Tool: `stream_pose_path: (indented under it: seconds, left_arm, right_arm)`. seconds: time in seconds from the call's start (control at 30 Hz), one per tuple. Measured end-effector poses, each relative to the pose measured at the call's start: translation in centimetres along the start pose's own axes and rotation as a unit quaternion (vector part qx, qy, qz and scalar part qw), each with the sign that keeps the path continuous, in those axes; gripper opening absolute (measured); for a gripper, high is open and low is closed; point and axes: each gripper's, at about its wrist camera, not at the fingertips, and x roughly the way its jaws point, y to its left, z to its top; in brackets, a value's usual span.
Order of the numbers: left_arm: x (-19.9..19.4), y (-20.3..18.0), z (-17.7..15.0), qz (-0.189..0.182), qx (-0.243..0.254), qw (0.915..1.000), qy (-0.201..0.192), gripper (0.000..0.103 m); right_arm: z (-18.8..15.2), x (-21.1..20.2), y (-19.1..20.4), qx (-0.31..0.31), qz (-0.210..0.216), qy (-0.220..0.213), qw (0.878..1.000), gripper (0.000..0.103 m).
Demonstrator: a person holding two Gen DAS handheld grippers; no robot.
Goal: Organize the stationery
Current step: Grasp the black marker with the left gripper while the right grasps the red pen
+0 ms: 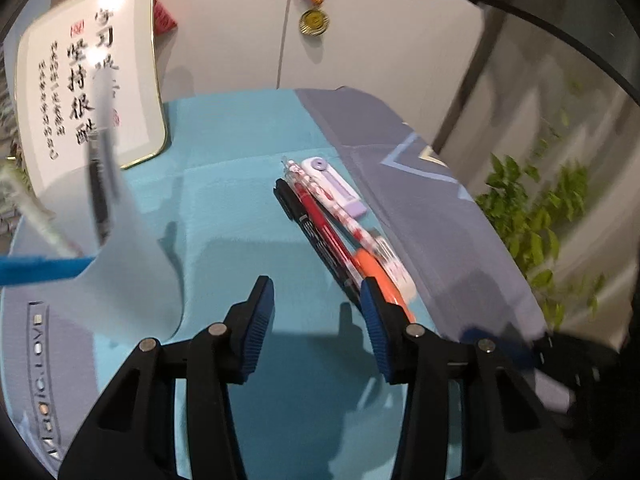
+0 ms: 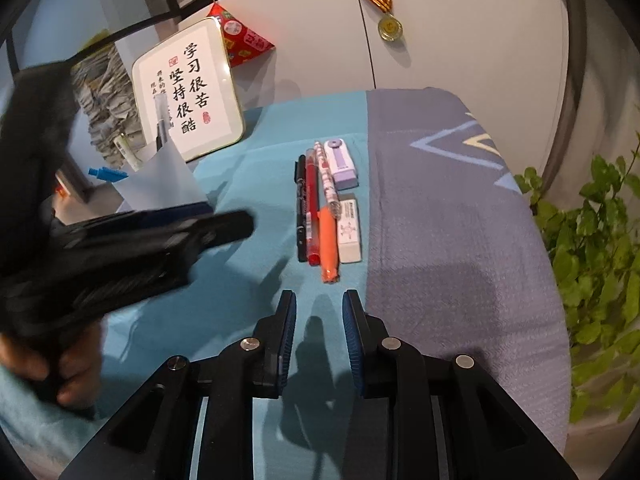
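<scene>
- The right gripper [image 2: 319, 312] hovers low over the teal cloth [image 2: 248, 288], its blue-padded jaws apart with nothing between them.
- Just beyond its tips lies a tidy row of stationery: an orange marker [image 2: 329, 244] nearest, with a red pen [image 2: 311, 208] and a black pen [image 2: 300, 208] to its left.
- On the marker's right, a white eraser [image 2: 349, 230] lies touching it; farther back are a patterned pen [image 2: 326, 178] and a lilac correction tape [image 2: 340, 164].
- The left gripper [image 1: 318, 294] is held above the same cloth, jaws spread wide and empty; its right finger overlaps the near end of the orange marker [image 1: 380, 276] in view, but contact cannot be told.
- Far left, a pale pen holder [image 2: 160, 184] carries several pens.
- Behind it stands a framed calligraphy sign [image 2: 192, 88].
- A purple cloth [image 2: 448, 208] covers the right side.
</scene>
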Motion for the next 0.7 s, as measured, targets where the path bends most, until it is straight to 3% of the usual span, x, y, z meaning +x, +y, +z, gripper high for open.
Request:
stream_pose_path:
  seconds: [0.13,0.23,0.27,0.4,0.47,0.6,0.7]
  left_arm:
    - [1.8,-0.1,0.9,0.008,-0.019,0.9998,0.007,0.042]
    - [3.3,-0.2,1.2,0.026,-0.017,0.9992,0.026,0.032]
    - [3.6,0.0,1.0,0.029,-0.019,0.9989,0.031,0.035]
    - [3.3,0.5,0.6,0.051,-0.013,0.9980,0.035,0.030]
    - [3.1,1.0,0.5,0.049,-0.017,0.9981,0.032,0.030]
    - [2.6,1.1,0.9,0.001,-0.043,0.9986,0.031,0.030]
    - [3.6,0.4,1.1,0.011,-0.035,0.9984,0.043,0.033]
  right_arm:
    - [0.0,0.2,-0.1,-0.006,0.009,-0.001,1.000,0.026]
    - [-0.1,0.3,-0.2,-0.005,0.013,-0.001,1.000,0.026]
    - [-0.1,0.4,-0.2,-0.004,0.014,-0.001,1.000,0.026]
    - [0.0,0.3,-0.5,-0.001,0.010,-0.004,1.000,0.026]
    - [0.0,0.3,-0.5,-0.001,0.008,-0.004,1.000,0.026]
    - [-0.1,0.4,-0.3,-0.002,0.008,-0.004,1.000,0.026]
    - [0.0,0.4,-0.2,-0.001,0.006,-0.002,1.000,0.026]
